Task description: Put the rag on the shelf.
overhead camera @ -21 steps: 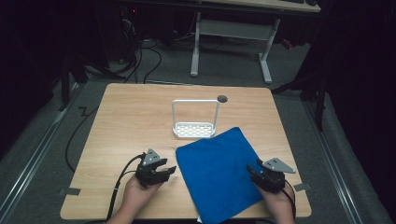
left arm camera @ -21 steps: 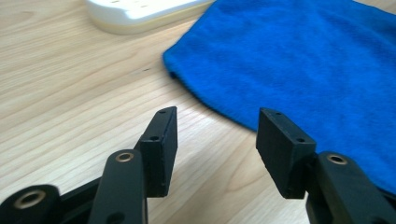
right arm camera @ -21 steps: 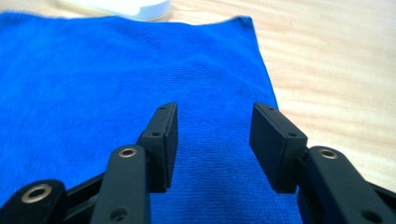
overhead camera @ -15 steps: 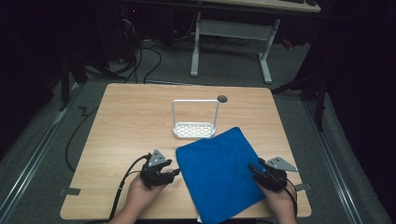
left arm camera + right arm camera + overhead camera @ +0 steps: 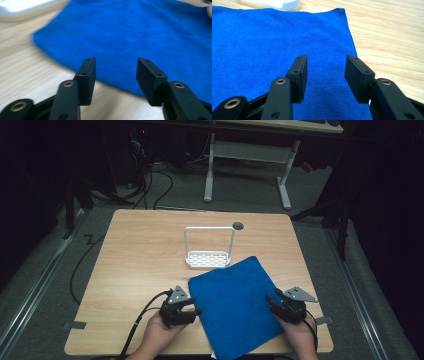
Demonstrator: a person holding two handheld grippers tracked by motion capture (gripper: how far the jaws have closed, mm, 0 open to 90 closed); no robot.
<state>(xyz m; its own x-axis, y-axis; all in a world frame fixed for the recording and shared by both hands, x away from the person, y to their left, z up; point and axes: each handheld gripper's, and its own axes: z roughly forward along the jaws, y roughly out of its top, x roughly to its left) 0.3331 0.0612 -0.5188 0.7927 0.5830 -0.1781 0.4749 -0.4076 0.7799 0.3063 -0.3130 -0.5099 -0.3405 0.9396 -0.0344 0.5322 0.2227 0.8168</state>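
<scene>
Flat blue terry cloth (image 5: 234,304) lower centre of frame; left tool (image 5: 194,310) and right tool (image 5: 270,302) flank its edges, both released, poised to pinch.

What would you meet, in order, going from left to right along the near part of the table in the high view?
Left gripper → blue cloth → right gripper.
</scene>
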